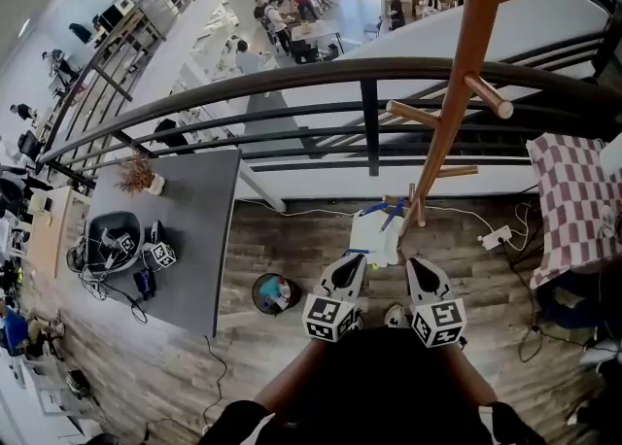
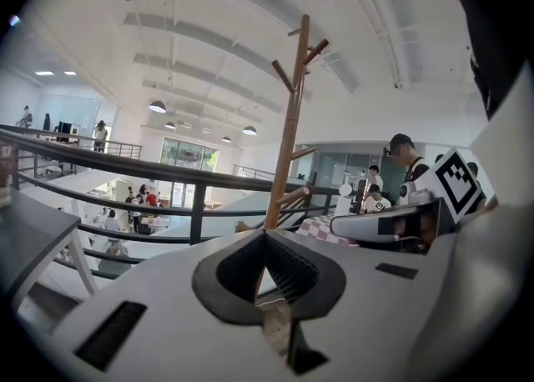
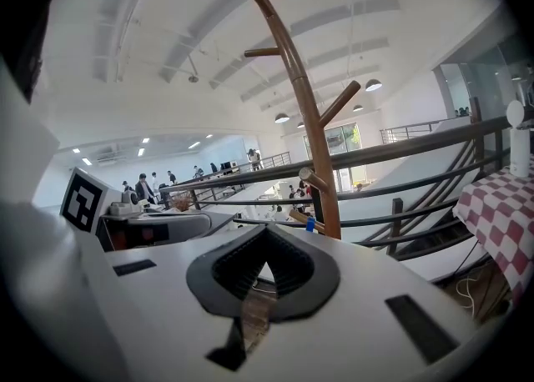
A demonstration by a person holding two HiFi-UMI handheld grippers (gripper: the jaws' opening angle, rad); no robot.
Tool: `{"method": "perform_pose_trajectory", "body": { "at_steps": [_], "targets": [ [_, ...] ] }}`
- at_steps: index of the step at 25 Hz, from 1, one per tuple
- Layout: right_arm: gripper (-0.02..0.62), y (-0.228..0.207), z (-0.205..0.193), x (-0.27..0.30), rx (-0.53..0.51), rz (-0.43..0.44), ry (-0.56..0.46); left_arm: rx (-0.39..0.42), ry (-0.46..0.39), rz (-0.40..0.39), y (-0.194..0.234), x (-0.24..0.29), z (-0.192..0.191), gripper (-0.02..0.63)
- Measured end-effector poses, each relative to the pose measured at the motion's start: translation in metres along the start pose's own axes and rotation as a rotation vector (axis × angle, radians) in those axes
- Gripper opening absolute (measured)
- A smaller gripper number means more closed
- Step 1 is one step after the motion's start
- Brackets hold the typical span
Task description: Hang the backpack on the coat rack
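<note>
While left tool (image 1: 354, 260) and right tool (image 1: 414, 262) rest closed, empty, backpack (image 1: 377, 235) appears soft, limp; grip it at the top.

Open-plan office mezz. — railing (image 1: 292, 72), desk (image 1: 199, 229), ppl (image 1: 282, 16) below

Clothing: a black top (image 1: 389, 390), plain, with no print visible.
Left gripper (image 1: 356, 259): white tapered shell with a black inset, just beyond the black top's left side.
Right gripper (image 1: 415, 264): same white-and-black build, beyond the top's right side.
Marker cubes (image 1: 330, 319): white with black square codes, at each gripper's end nearest the top.
Fingers (image 2: 294, 276): black, ribbed, set in a black spade-shaped frame.
</note>
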State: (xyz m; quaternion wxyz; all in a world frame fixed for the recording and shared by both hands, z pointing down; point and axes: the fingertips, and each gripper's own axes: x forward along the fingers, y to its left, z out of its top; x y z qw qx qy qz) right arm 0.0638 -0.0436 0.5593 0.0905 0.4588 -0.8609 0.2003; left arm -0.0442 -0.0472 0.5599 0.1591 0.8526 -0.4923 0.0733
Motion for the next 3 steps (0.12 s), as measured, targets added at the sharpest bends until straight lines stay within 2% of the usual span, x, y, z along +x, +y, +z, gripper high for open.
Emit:
{"method": "perform_pose_trajectory", "body": {
  "at_steps": [3],
  "targets": [
    [0.012, 0.0006, -0.0008, 0.0002, -0.008, -0.005, 0.004, 0.002, 0.000, -0.003, -0.0004, 0.0000, -0.0006, 0.009]
  ]
}}
